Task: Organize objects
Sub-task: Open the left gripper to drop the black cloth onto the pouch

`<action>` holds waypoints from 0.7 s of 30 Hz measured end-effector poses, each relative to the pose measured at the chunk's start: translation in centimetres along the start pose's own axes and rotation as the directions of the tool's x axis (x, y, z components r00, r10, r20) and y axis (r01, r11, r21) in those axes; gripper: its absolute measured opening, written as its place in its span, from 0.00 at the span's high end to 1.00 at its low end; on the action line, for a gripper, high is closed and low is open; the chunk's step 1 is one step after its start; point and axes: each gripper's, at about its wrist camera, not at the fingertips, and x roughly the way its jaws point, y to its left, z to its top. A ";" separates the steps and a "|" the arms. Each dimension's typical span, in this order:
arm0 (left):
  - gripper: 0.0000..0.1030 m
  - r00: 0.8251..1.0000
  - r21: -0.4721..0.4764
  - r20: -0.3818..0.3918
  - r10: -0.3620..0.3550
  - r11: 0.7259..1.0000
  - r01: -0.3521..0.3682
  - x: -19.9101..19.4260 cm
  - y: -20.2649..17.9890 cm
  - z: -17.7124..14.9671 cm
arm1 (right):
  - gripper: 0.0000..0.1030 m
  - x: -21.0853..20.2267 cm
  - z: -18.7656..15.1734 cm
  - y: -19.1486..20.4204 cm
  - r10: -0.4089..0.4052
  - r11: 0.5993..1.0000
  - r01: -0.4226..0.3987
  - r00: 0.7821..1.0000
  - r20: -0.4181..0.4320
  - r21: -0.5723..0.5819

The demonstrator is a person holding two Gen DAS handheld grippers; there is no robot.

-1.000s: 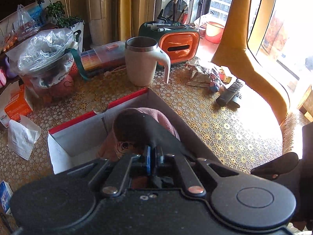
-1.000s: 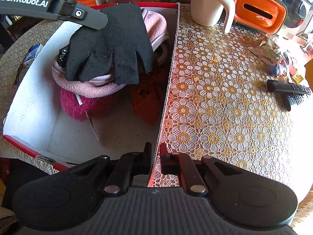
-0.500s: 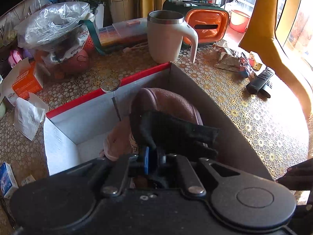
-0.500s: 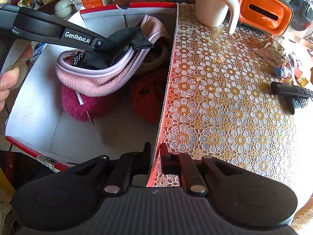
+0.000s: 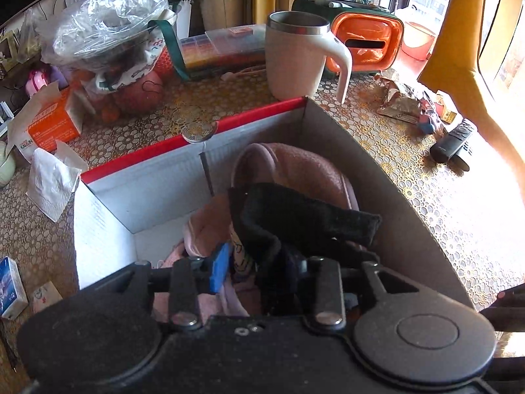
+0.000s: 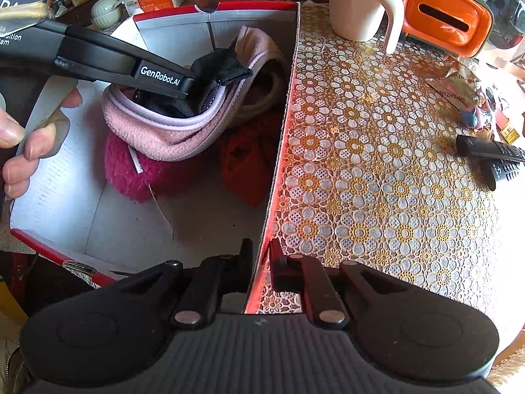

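The left fingers [image 5: 226, 262] are opening, the black glove [image 5: 295, 220] between them, resting on the pink hat [image 6: 170, 131] inside the box [image 6: 282, 138]. The right fingers [image 6: 261, 256] pinch the box wall. The desk [image 6: 377, 164] remains cluttered, so much is left.

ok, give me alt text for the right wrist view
The right gripper clamps the box wall, while the left gripper, jaws opening, lowers a black glove onto a pink hat inside. A mug stands on the lace-covered table.
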 end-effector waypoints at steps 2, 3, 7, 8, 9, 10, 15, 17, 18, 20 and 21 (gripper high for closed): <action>0.43 1.000 -0.006 0.022 -0.007 1.000 0.008 -0.8 0.4 -0.3 | 0.91 0.0 0.0 0.1 -0.005 1.000 0.005 1.000 -0.002 0.010; 0.42 0.999 0.000 0.037 -0.005 1.000 0.005 -1.3 0.4 -0.5 | 0.91 0.0 0.1 0.2 -0.010 1.000 0.010 1.000 -0.004 0.014; 0.36 0.996 0.027 0.083 -0.019 0.999 0.017 -3.6 0.9 -1.6 | 0.91 0.3 0.0 0.4 -0.026 0.999 0.026 1.000 -0.014 0.035; 0.30 0.996 0.032 0.092 -0.022 0.999 0.019 -4.2 1.2 -1.9 | 0.91 0.4 0.0 0.3 -0.026 0.999 0.027 1.000 -0.015 0.042; 0.27 0.995 0.035 0.102 -0.022 0.999 0.018 -4.7 1.4 -2.3 | 0.91 0.5 0.0 0.3 -0.027 0.998 0.028 0.999 -0.021 0.053; 0.21 0.993 0.035 0.113 -0.020 0.999 0.016 -5.3 1.7 -2.7 | 0.91 0.6 0.0 0.4 -0.031 0.998 0.032 0.999 -0.026 0.059; 0.13 0.990 0.003 0.136 -0.018 1.000 0.018 -7.4 4.1 -4.5 | 0.91 0.8 0.1 1.0 -0.070 0.996 0.071 0.997 -0.024 0.050; 0.12 0.990 -0.004 0.139 -0.008 1.000 0.009 -7.9 5.1 -5.4 | 0.91 0.8 0.1 1.1 -0.077 0.996 0.078 0.997 -0.024 0.048; 0.11 0.990 -0.006 0.140 0.005 1.000 -0.004 -8.1 5.7 -5.8 | 0.91 0.9 0.1 1.2 -0.081 0.995 0.082 0.996 -0.024 0.049; 0.07 0.989 -0.010 0.142 0.029 1.000 -0.028 -8.5 6.8 -6.5 | 0.91 0.9 0.1 1.3 -0.089 0.995 0.090 0.996 -0.022 0.046; 0.07 0.989 -0.016 0.142 0.041 0.999 -0.039 -8.6 7.4 -6.9 | 0.91 1.0 0.1 1.4 -0.094 0.995 0.095 0.995 -0.021 0.044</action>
